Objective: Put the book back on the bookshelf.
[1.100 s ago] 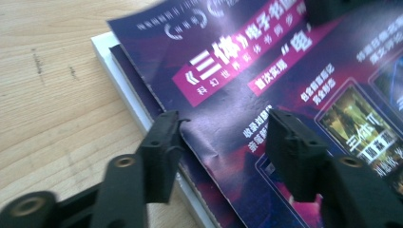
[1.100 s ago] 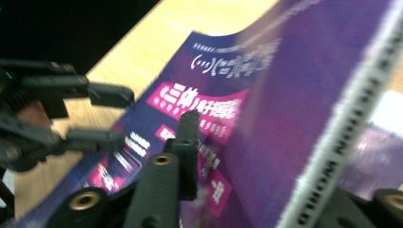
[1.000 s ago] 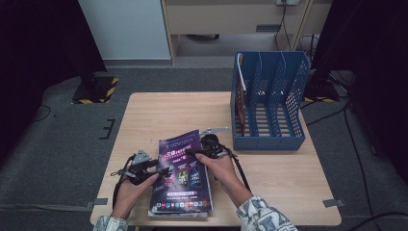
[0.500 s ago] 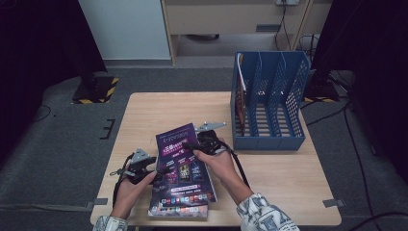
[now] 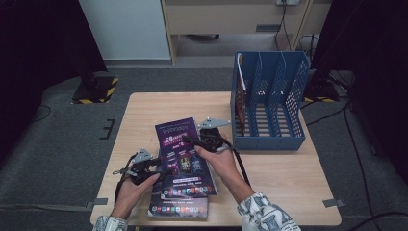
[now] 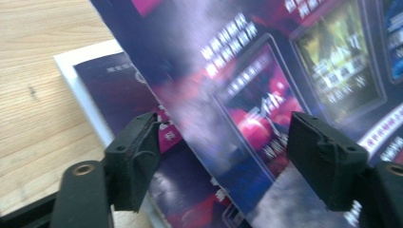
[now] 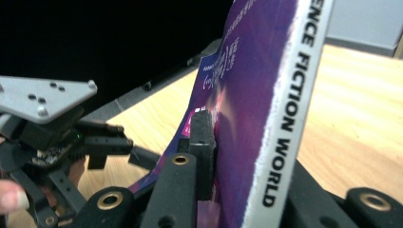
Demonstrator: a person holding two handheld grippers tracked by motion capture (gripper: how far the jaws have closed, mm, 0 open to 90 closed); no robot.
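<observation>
High view: above the table's (image 5: 284, 178) near edge, facing forward and down
Left gripper view: close over the lifted magazine's (image 6: 266, 95) cover
Right gripper view: close along its spine (image 7: 285, 118)
Shared: that magazine (image 5: 185, 154)

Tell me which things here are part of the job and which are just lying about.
Part of the job:
top magazine
right gripper, clamped on it
left gripper, jaws apart
blue file rack

Lying about:
lower magazine
booklet in the rack
</observation>
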